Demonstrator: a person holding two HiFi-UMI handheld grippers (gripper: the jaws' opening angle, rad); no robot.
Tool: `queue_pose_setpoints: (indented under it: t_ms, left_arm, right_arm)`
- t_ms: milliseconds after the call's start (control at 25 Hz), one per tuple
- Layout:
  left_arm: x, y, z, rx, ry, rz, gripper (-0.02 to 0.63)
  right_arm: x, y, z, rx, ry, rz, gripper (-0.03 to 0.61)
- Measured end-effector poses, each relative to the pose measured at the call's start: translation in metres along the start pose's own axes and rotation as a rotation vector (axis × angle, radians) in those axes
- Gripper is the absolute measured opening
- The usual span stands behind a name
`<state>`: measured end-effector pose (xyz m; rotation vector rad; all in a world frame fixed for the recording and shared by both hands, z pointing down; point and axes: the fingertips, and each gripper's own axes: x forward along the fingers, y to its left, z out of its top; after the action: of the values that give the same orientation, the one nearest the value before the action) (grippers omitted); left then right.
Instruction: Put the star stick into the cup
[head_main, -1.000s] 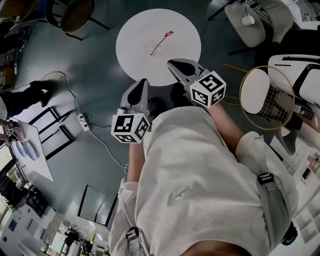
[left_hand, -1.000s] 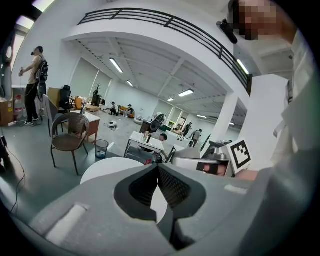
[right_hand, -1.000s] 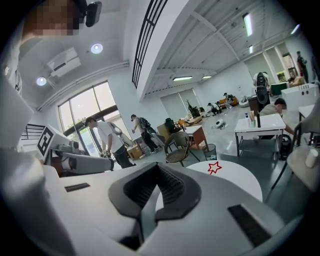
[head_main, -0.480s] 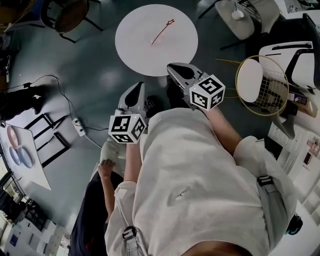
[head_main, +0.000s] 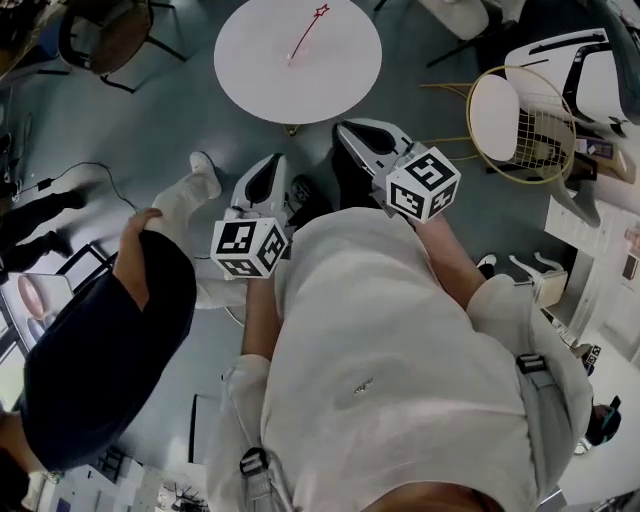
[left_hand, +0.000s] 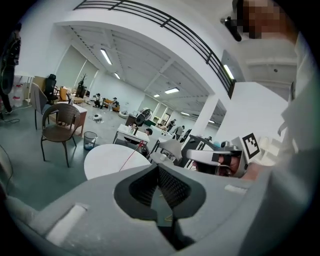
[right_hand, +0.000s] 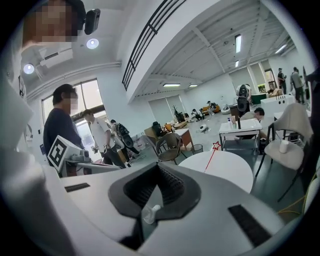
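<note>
The star stick (head_main: 305, 32), a thin red rod with a star at its tip, lies on the round white table (head_main: 330, 80) at the top of the head view. It also shows in the left gripper view (left_hand: 131, 157) and the right gripper view (right_hand: 212, 155). Both grippers are held in front of my body, short of the table and apart from the stick. My left gripper (head_main: 268, 166) (left_hand: 158, 168) is shut and empty. My right gripper (head_main: 346, 128) (right_hand: 159, 167) is shut too; a small pale thing (right_hand: 150, 213) shows in the hollow behind its pads, and I cannot tell what it is. A white cup (right_hand: 284, 146) stands on a chair seat to the right.
A person in dark clothes (head_main: 100, 330) stands close at my left. A yellow wire chair (head_main: 520, 115) is at the right, and a brown chair (head_main: 100, 35) at the top left. Cables (head_main: 60, 185) run across the grey floor.
The table and stick have slid toward the top of the head view. A person in dark clothes has walked in at the left. Both grippers stay shut in front of me.
</note>
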<state>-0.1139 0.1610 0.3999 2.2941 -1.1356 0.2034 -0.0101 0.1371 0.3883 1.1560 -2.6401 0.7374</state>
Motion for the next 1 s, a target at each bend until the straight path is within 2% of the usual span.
queue_pose_setpoints:
  t_ms: [200, 440, 640, 1000]
  left_arm:
    - [-0.007, -0.01, -0.008, 0.032, 0.013, -0.024, 0.011]
    - [-0.011, -0.006, -0.001, 0.04, -0.009, 0.0, 0.011]
    - [-0.011, -0.008, 0.007, 0.035, -0.027, 0.004, 0.011]
    - [-0.015, -0.014, -0.003, 0.028, -0.027, 0.012, 0.011]
  right_arm:
    - [-0.021, 0.011, -0.004, -0.012, -0.03, -0.011, 0.009]
    - [-0.029, 0.014, 0.009, -0.093, -0.053, -0.013, 0.008]
    - [-0.028, 0.017, 0.022, -0.102, -0.074, -0.001, 0.008]
    - [-0.035, 0.022, 0.011, -0.105, -0.056, 0.016, 0.008]
